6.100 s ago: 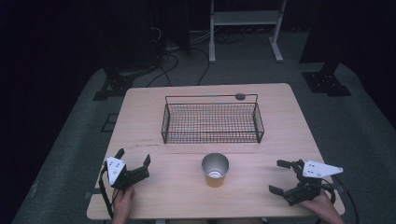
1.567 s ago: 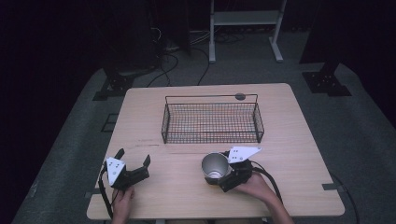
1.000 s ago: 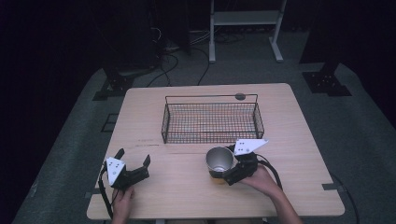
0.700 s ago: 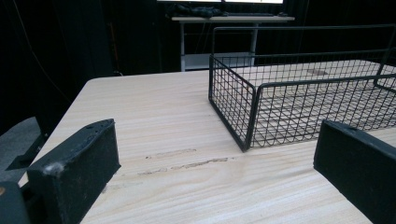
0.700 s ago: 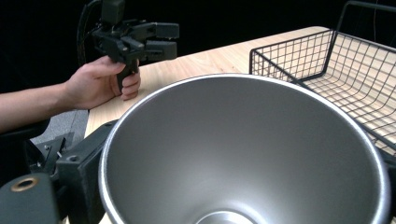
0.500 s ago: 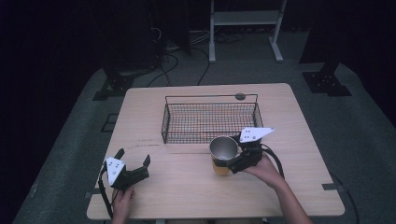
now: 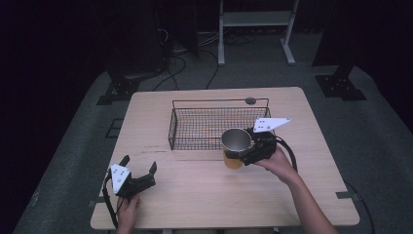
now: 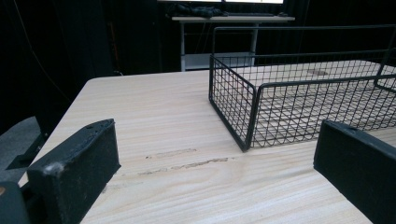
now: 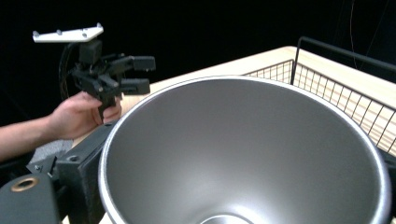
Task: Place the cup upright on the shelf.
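Beside the basket (image 7: 216,124), your right gripper (image 7: 247,153) clasped the metal cup (image 7: 236,141). Your left gripper (image 7: 139,171) rested on the table (image 7: 204,195), jaws apart.

brushed, matt silver metal inside the cup (image 9: 247,149), orange outside; thin black wire mesh on the basket (image 7: 209,124); pale, smooth wood grain on the table (image 7: 204,195), faintly scuffed; matt black jaws on the left gripper (image 7: 139,173).
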### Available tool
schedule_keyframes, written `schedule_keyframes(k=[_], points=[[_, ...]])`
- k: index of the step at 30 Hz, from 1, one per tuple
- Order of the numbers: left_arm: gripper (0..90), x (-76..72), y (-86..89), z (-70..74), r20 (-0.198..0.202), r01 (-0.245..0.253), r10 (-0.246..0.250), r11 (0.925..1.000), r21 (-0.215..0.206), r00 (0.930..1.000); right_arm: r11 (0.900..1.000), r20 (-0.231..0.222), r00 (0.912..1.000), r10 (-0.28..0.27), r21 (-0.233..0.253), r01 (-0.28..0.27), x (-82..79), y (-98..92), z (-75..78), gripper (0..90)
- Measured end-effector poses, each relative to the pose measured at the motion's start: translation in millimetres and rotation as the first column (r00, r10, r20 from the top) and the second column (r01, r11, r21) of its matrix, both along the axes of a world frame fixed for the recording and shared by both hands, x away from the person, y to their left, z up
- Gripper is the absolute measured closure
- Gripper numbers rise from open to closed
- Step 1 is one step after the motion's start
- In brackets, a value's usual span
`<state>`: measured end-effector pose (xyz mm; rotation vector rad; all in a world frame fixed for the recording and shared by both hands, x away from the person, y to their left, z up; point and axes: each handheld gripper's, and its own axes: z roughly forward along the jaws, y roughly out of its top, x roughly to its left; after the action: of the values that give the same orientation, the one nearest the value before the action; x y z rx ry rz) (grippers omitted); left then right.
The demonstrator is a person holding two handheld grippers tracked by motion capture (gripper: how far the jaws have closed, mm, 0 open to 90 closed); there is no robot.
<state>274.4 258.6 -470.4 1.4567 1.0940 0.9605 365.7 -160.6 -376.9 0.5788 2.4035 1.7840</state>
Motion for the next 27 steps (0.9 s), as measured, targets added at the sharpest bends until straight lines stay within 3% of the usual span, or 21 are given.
schedule_keyframes(k=[15,27], points=[[0.0,0.4,0.0,0.0,0.0,-0.002,0.002,1.0,-0.003,1.0,1.0,-0.001,0.9999,-0.017,-0.007,0.017,25.3,0.0,22.9,8.3],[0.0,0.4,-0.1,0.1,-0.002,-0.003,0.003,1.0,0.0,1.0,0.999,-0.017,0.9989,-0.044,-0.003,0.044,47.9,-0.5,31.5,8.2]])
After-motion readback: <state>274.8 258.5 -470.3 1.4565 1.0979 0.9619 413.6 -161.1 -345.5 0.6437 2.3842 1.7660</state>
